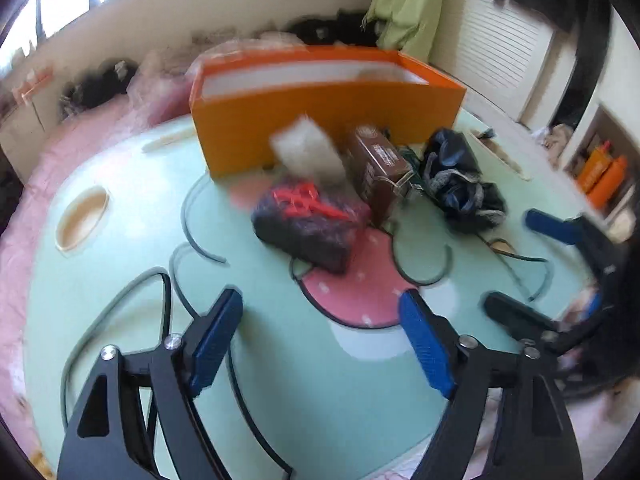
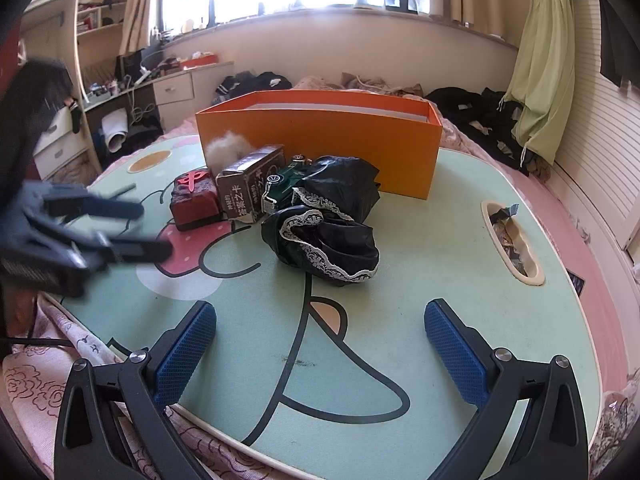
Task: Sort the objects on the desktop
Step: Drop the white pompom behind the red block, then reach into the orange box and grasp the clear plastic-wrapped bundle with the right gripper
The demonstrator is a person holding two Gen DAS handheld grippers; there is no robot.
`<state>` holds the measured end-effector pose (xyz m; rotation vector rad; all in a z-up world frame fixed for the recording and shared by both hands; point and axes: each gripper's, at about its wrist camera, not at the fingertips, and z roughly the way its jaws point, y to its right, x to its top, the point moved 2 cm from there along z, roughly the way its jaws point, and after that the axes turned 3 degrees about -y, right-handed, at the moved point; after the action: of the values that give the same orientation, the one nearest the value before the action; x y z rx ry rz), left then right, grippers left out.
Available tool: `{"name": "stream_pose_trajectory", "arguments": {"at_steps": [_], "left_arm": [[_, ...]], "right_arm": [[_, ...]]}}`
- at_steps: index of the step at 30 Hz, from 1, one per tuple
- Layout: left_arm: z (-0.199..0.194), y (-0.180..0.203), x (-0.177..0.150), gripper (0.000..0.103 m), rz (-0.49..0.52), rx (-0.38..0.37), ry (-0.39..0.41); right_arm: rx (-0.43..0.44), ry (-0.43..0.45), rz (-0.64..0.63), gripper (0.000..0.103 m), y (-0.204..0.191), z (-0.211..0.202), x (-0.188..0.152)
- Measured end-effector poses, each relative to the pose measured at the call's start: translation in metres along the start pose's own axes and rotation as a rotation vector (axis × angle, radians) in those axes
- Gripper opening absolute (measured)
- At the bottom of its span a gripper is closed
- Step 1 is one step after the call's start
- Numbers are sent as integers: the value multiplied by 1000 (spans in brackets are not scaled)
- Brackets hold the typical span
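An orange box (image 2: 320,144) stands open at the back of a mint-green lap table (image 2: 420,280). In front of it lie a white fluff ball (image 2: 230,146), a brown carton (image 2: 252,184), a red-topped mahjong block (image 2: 194,198), a green toy car (image 2: 286,182) and a black lace-trimmed cloth (image 2: 324,236). The left wrist view shows the same box (image 1: 320,120), block (image 1: 308,224), carton (image 1: 378,170) and cloth (image 1: 460,184), blurred. My left gripper (image 1: 320,340) is open and empty above the table's near side; it appears blurred in the right view (image 2: 152,232). My right gripper (image 2: 320,348) is open and empty, short of the cloth; it shows in the left view (image 1: 508,264).
The table rests on a pink bed. It has a slot with scraps (image 2: 512,240) at the right and a round recess (image 2: 150,161) at the left. A desk with drawers (image 2: 172,88) stands far left; dark clothes (image 2: 472,108) lie behind the box.
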<state>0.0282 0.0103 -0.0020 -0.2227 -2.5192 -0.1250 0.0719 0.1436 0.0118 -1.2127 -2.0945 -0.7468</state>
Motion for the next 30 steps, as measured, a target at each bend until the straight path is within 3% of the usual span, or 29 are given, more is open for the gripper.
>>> {"name": "stream_pose_trajectory", "arguments": {"at_steps": [2,6,24,27,28,30], "left_arm": [[3,3,0,85,-3,0,7],[10,6,-1,103,-9,-12,4],[8,7,-2,103,-12,-16,18],[8,6,-3,103,-13,-19,18],[8,6,-3,103,-13,-18,18],[8,6,-3,103,-13,-19,19]], "right_arm": [[2,-2,2,103,1,0,0],[1,-3,-1,103,1,0,0],[-5,-3,5,103,2,-2,0],[-13,48,39,95,8,-15,8],[2,54,48,89,11,-21,14],[100,52,89,88,18,-28,39]]}}
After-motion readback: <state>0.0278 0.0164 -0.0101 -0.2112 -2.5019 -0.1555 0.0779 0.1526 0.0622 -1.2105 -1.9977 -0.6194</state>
